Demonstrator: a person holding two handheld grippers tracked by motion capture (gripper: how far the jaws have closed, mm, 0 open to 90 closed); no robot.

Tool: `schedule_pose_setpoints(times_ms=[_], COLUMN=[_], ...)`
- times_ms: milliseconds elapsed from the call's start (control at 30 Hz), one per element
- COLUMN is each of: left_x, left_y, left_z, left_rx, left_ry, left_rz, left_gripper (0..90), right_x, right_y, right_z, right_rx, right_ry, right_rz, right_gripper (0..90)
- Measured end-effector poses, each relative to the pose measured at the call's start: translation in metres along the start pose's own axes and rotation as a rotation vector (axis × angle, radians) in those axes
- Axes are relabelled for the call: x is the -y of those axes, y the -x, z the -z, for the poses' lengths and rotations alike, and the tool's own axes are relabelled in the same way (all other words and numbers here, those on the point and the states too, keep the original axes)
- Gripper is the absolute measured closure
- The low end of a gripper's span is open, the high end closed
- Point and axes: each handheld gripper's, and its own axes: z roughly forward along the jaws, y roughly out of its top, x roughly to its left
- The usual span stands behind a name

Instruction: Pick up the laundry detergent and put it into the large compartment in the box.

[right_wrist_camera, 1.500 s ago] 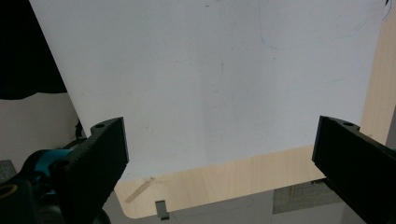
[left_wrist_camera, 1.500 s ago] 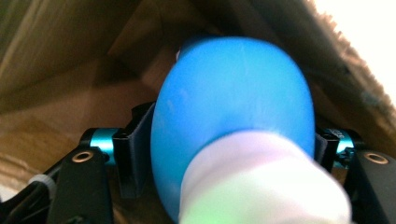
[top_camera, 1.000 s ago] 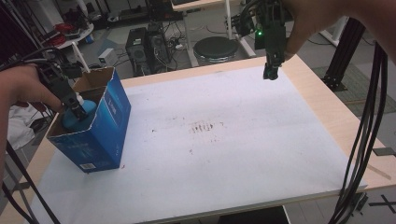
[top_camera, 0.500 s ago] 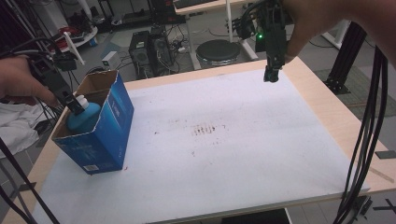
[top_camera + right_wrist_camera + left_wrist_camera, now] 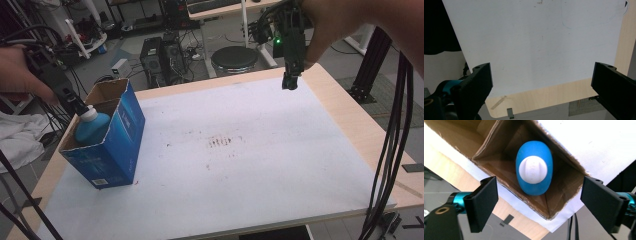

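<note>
Inside torn cardboard box (image 5: 564, 182), rounded blue bottle (image 5: 534, 167)

- I see a light wooden table (image 5: 345, 107) carrying a large white sheet (image 5: 260, 165) that covers most of its top.
- Under my left gripper (image 5: 75, 102), an open blue cardboard box (image 5: 117, 145) stands on the sheet's left part.
- Below my right gripper (image 5: 290, 82), the sheet's far edge lies bare.
- Between the two grippers, dark smudges (image 5: 222, 141) mark the sheet's middle.
</note>
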Motion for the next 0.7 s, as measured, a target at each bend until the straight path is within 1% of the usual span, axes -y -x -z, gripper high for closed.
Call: schedule_pose_setpoints(times_ms=[33,67,133,167,233,300,367,433,500,567,633,667,700], left_x=[-0.001,-0.002,-0.002,-0.007,-0.01,-0.013,-0.016,-0.02,-0.023,-0.026,-0.029,-0.029,-0.031], left_y=[0.002,0.004,0.004,0.012,0.016,0.022,0.027,0.032,0.036,0.041,0.044,0.044,0.048], left_z=[0.002,0.003,0.003,0.007,0.01,0.011,0.013,0.014,0.014,0.013,0.012,0.012,0.011], left_rx=[0.007,0.02,0.02,0.02,0.025,0.02,0.031,0.035,0.056,0.059,0.072,0.072,0.067], left_ry=[0.007,0.013,0.013,0.006,0.01,0.012,0.008,0.013,0.023,0.023,0.019,0.019,0.014], left_rz=[-0.015,-0.019,-0.019,-0.064,-0.081,-0.104,-0.124,-0.143,-0.161,-0.201,-0.204,-0.204,-0.221], left_gripper=[11.3,9.8,9.1,7.3,6.3,4.4,4.0,4.0,4.0,1.7,1.7,1.7,1.7], right_x=[0.0,0.0,0.0,0.0,0.0,0.001,0.001,0.001,0.001,0.001,0.001,0.001,0.001], right_y=[-0.001,0.0,-0.001,-0.002,-0.002,-0.002,-0.002,-0.002,-0.003,-0.004,-0.004,-0.004,-0.005], right_z=[0.0,0.0,0.0,0.0,0.0,0.001,0.001,0.001,0.001,0.001,0.001,0.001,0.002], right_rx=[-0.001,0.0,0.002,0.001,0.001,0.0,-0.001,0.001,0.0,0.001,0.002,0.002,0.003], right_ry=[0.002,-0.001,0.001,0.003,0.0,-0.001,0.003,0.001,0.001,0.0,-0.002,0.0,0.0], right_rz=[-0.005,0.003,-0.003,-0.01,-0.012,-0.012,-0.005,-0.001,-0.009,-0.007,-0.002,-0.003,-0.014], right_gripper=[2.6,2.6,2.6,2.6,2.6,2.6,2.6,2.6,2.6,2.6,2.6,2.6,2.6])
